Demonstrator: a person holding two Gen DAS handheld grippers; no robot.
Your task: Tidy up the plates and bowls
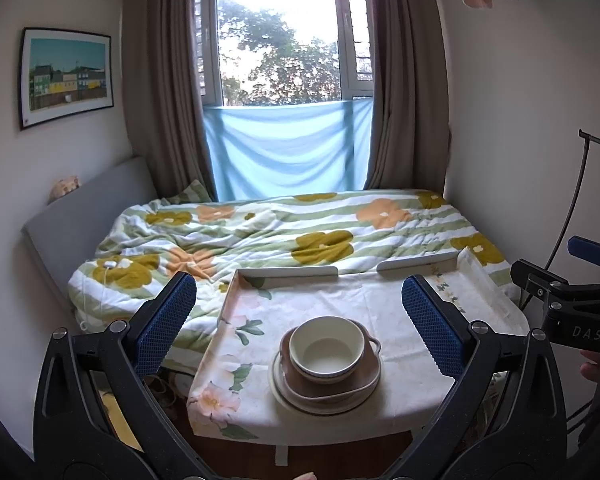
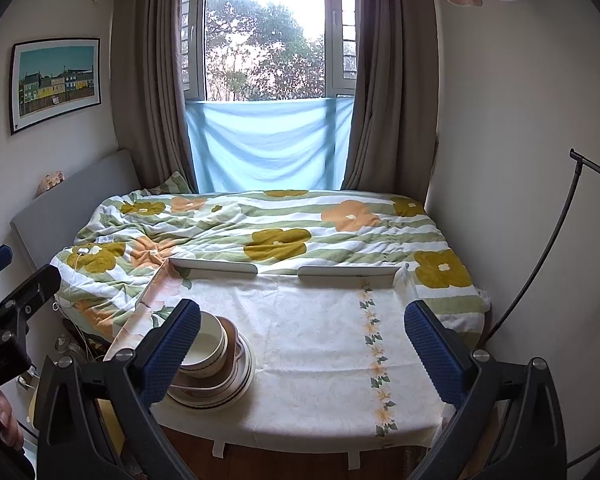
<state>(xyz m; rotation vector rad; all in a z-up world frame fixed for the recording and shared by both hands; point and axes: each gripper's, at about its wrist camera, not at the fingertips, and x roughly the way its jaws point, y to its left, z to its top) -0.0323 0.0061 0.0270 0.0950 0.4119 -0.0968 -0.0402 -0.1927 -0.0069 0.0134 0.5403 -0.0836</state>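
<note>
A cream bowl (image 1: 326, 349) sits on top of a stack: under it a brown square dish with a handle (image 1: 370, 376), and under that a round cream plate (image 1: 284, 398). The stack stands on the near part of a small table with a floral cloth (image 1: 380, 304). My left gripper (image 1: 299, 312) hangs open above and before the stack, holding nothing. In the right wrist view the same bowl (image 2: 208, 342) and plate (image 2: 242, 380) lie at lower left, partly behind my left finger pad (image 2: 172, 354). My right gripper (image 2: 302, 338) stands open over bare cloth, right of the stack.
A bed with a flowered quilt (image 1: 300, 224) lies right behind the table. White raised rails (image 1: 292, 272) edge the table's far side. A window with curtains and a blue cloth (image 1: 288, 148) is beyond. A thin black stand (image 2: 552, 232) leans at the right wall.
</note>
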